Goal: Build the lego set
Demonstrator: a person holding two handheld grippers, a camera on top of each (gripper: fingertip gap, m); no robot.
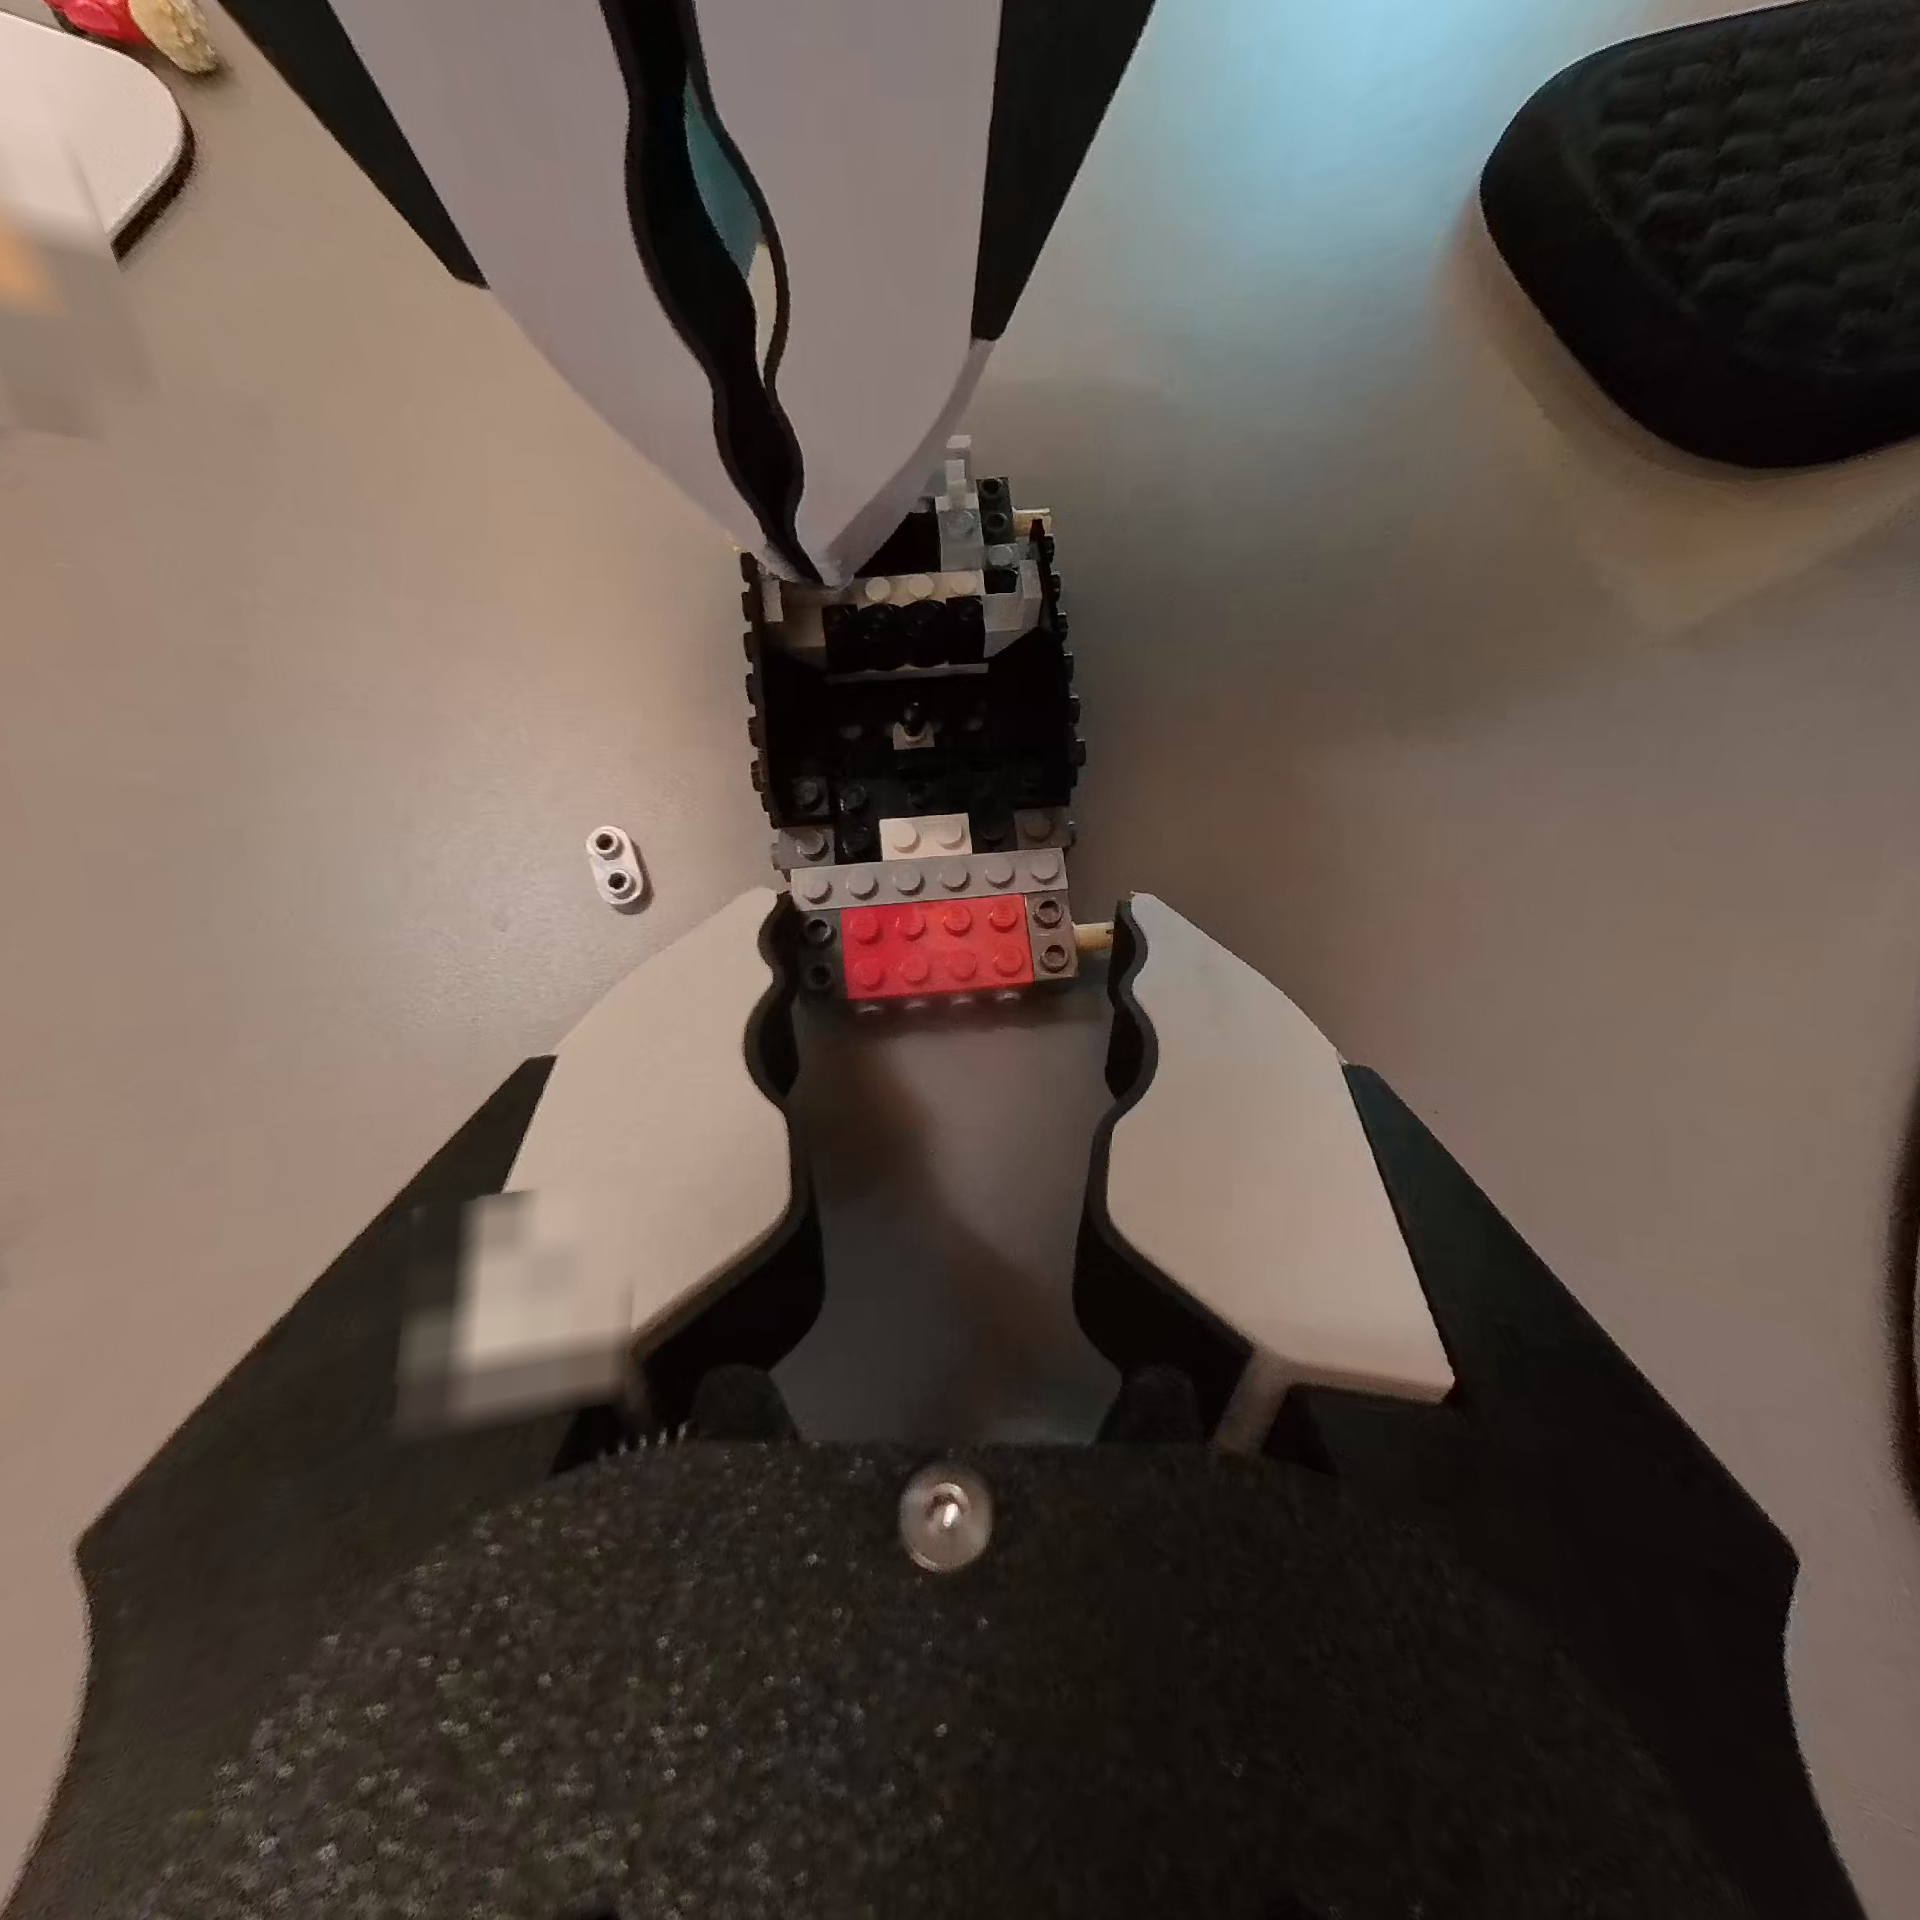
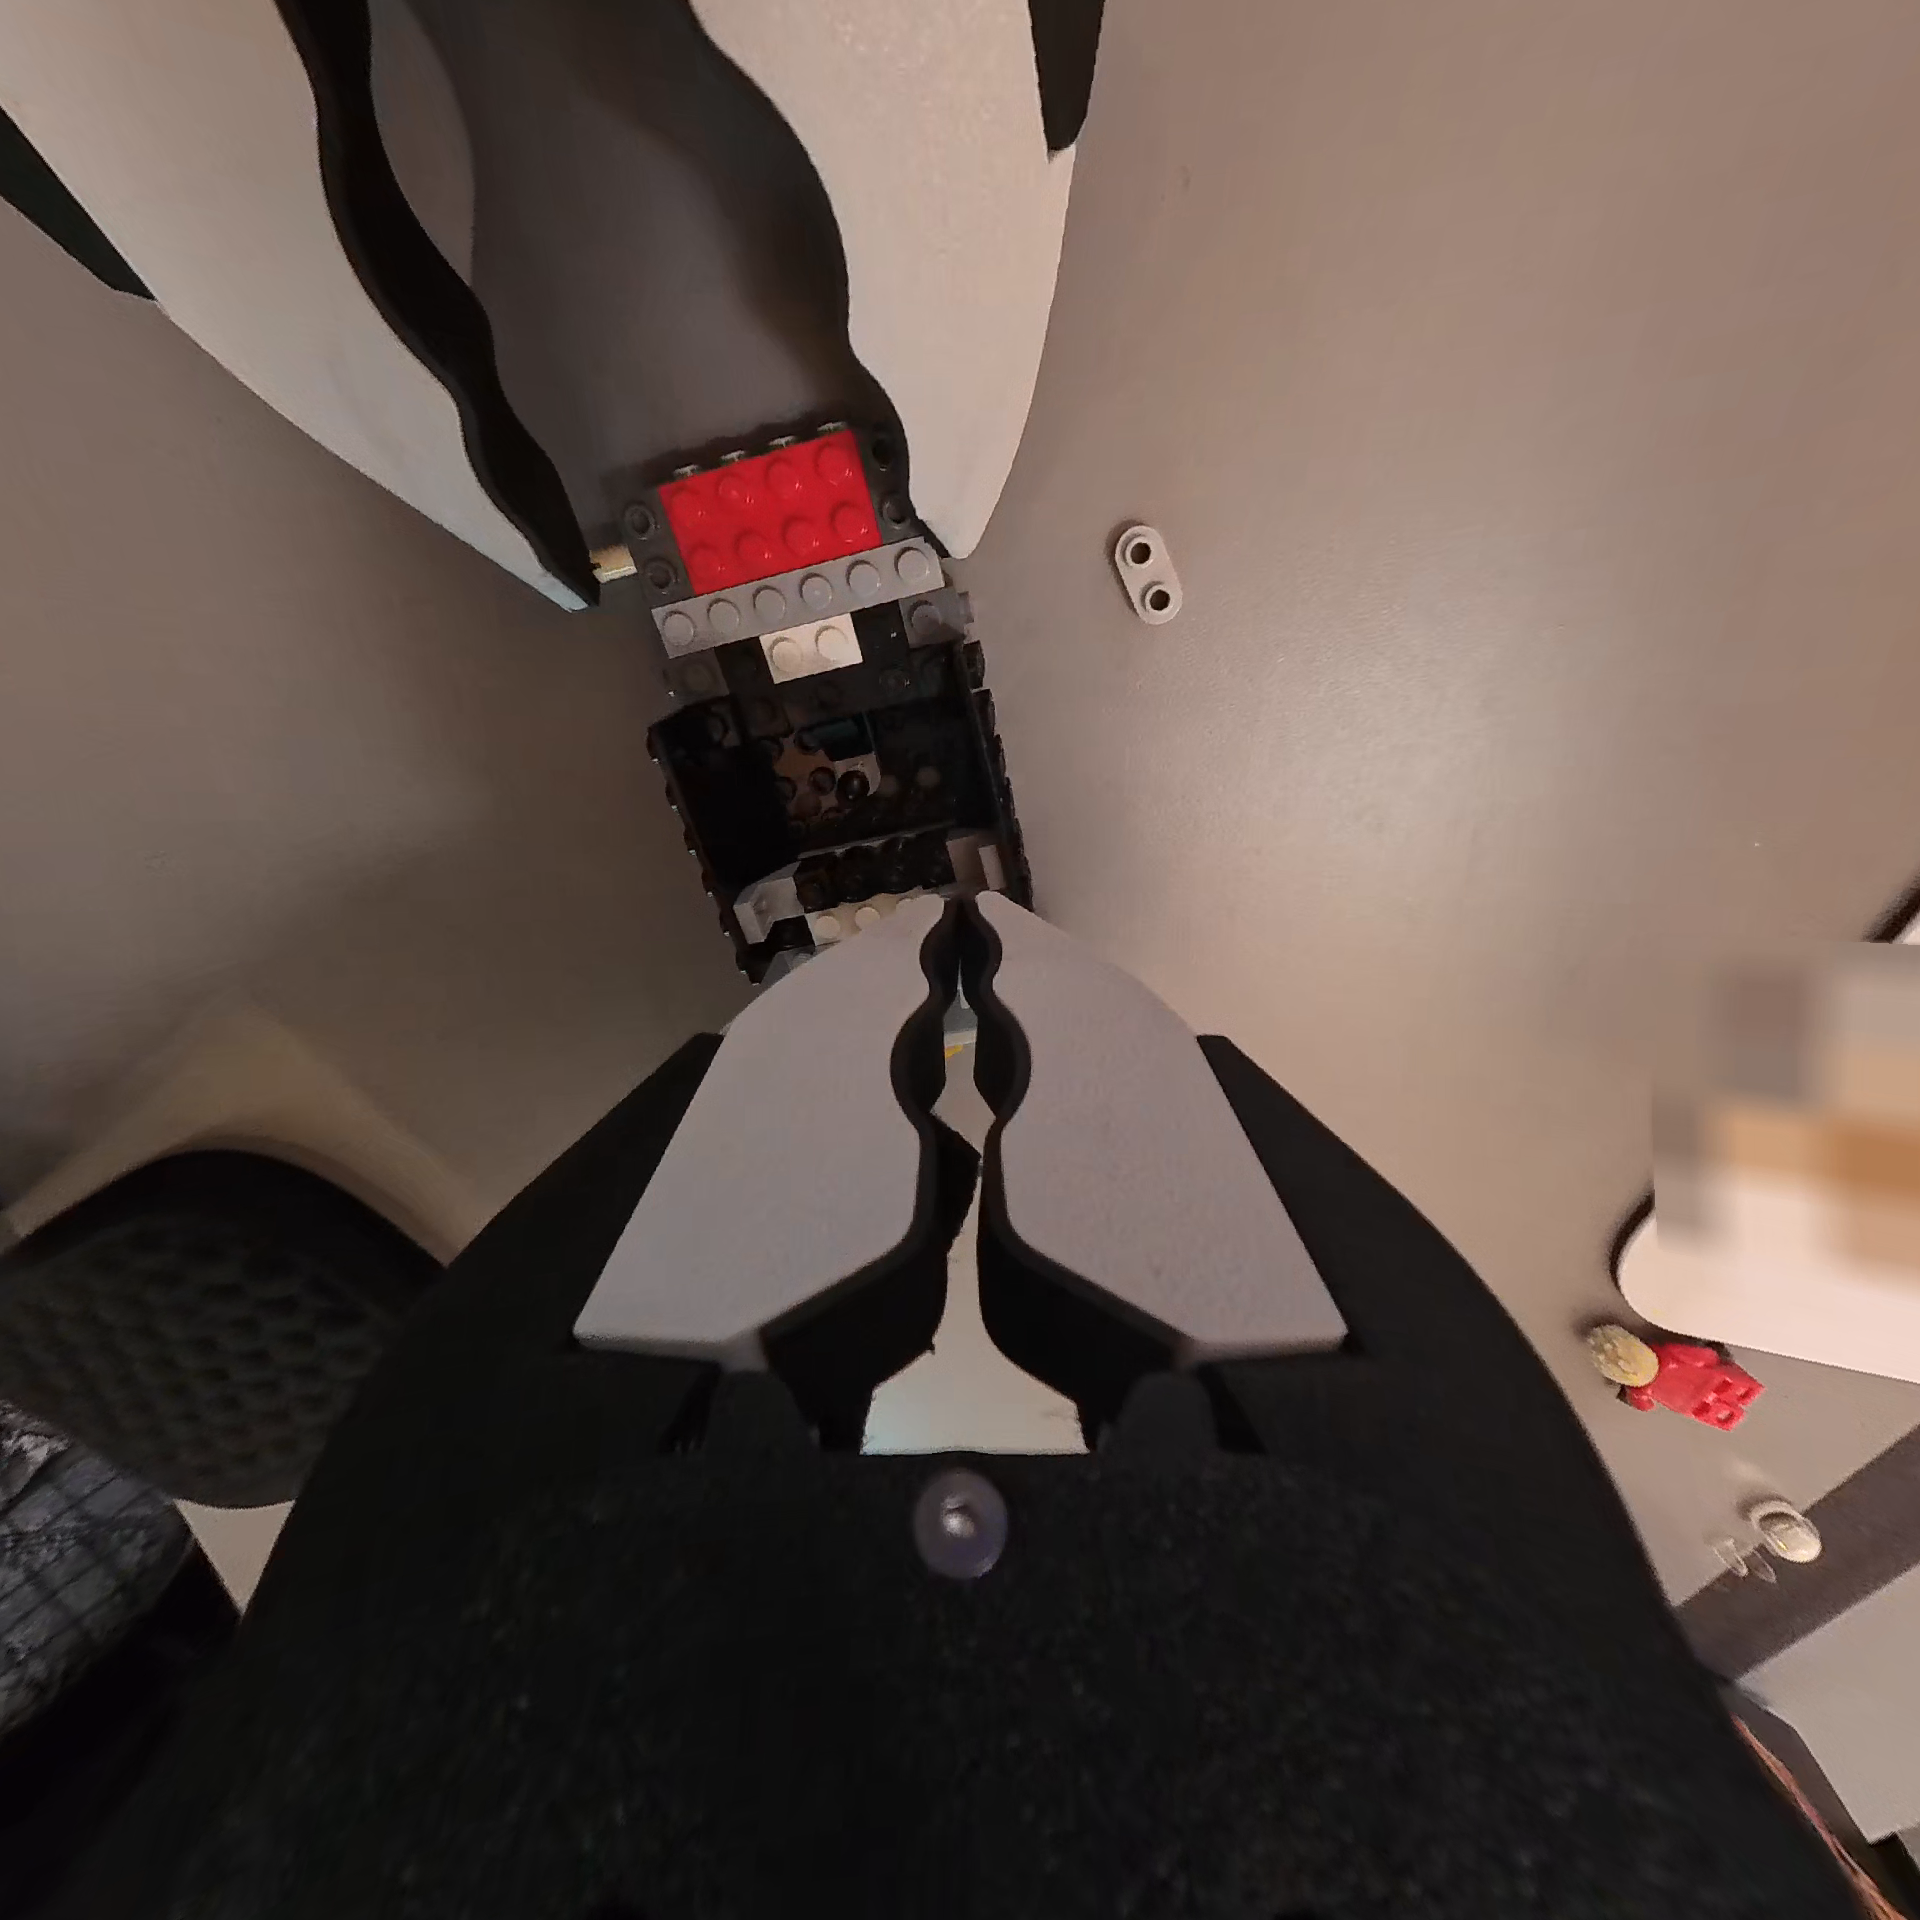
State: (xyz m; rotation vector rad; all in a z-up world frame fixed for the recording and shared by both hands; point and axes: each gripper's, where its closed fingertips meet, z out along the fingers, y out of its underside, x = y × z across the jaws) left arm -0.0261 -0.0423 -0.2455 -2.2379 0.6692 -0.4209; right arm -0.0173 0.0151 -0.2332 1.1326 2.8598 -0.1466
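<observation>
Grey two-stud plate (image 1: 617, 854) is lying loose on the grey table (image 1: 312, 727), left of the lego model (image 1: 914, 748) in the left wrist view and well apart from both grippers. Model is sitting flat on the table mid-frame: mostly black body with an open hollow, a grey strip and a red brick (image 1: 935, 951) at the near end. Left gripper (image 1: 951, 935) is sitting around that red end, jaws spread apart; the left fingertip looks like it is touching the model's side, the right one is near a small tan peg sticking out, contact hard to judge. Right gripper (image 1: 816, 566) is coming in from the far side, jaws pressed together at the model's far left corner, tips on a white piece; whether anything is pinched between them is not clear. Black mesh chair (image 1: 1714, 239) is showing far right. In the right wrist view, right gripper (image 2: 961, 914) is showing closed fingertips at the model (image 2: 831, 769) edge, plus a red lego piece (image 2: 1694, 1387) and a yellowish blob beside it at the right.
</observation>
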